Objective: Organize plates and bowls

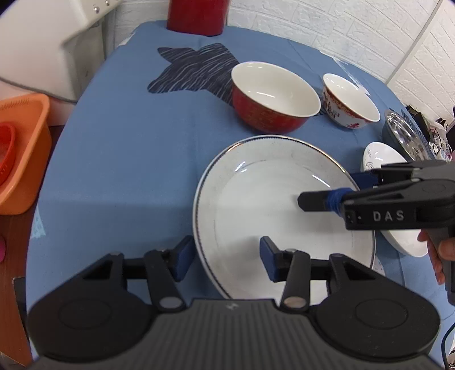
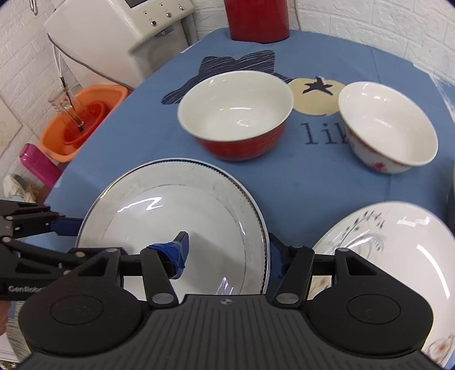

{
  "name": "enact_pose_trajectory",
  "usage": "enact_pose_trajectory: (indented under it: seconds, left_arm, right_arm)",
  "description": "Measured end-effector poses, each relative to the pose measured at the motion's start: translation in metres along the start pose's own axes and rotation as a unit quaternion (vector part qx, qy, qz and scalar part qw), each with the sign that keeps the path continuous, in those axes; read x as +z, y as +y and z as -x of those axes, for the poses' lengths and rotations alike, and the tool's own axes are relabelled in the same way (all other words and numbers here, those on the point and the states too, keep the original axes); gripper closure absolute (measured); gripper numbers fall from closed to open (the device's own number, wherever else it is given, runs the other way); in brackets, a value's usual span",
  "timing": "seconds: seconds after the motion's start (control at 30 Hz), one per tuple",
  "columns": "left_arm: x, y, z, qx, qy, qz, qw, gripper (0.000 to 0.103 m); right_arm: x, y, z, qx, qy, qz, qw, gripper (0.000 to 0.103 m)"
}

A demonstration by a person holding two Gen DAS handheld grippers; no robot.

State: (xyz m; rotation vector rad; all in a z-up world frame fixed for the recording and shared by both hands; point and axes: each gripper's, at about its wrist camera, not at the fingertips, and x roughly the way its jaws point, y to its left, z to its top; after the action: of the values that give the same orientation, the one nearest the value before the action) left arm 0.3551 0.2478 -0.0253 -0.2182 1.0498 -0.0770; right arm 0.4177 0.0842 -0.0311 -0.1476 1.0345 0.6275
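Observation:
A large white plate [image 1: 270,199] [image 2: 170,205] with a dark rim lies on the blue tablecloth [image 1: 113,170]. My left gripper [image 1: 227,259] is open, its fingers standing either side of the plate's left rim. My right gripper [image 2: 227,252] [image 1: 332,190] is open too and straddles the right rim, one finger over the plate's well. The left gripper [image 2: 68,233] shows at the plate's far side in the right wrist view. Behind the plate stand a red bowl [image 1: 273,96] [image 2: 236,113] and a white bowl with red pattern [image 1: 349,99] [image 2: 386,128]. A smaller patterned plate [image 1: 378,156] [image 2: 384,242] lies to the right.
A red cylinder [image 1: 196,17] [image 2: 256,20] stands at the table's far edge. An orange basin [image 1: 22,156] [image 2: 82,122] and a white appliance [image 2: 119,37] sit off the table's left side. A glass dish [image 1: 403,131] sits at the right edge. A hand [image 1: 443,247] holds the right gripper.

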Motion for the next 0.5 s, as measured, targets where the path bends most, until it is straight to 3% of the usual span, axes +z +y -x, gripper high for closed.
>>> enact_pose_trajectory:
  seconds: [0.23, 0.5]
  left_arm:
    - [-0.016, 0.005, 0.011, 0.002, 0.006, -0.006, 1.0000, 0.057]
    - [-0.019, -0.002, 0.010, 0.015, 0.000, -0.007, 0.9999, 0.059]
  right_arm:
    - [-0.019, 0.006, 0.009, 0.012, 0.001, -0.028, 1.000, 0.058]
    - [-0.027, 0.017, 0.009, -0.013, -0.008, -0.021, 1.000, 0.053]
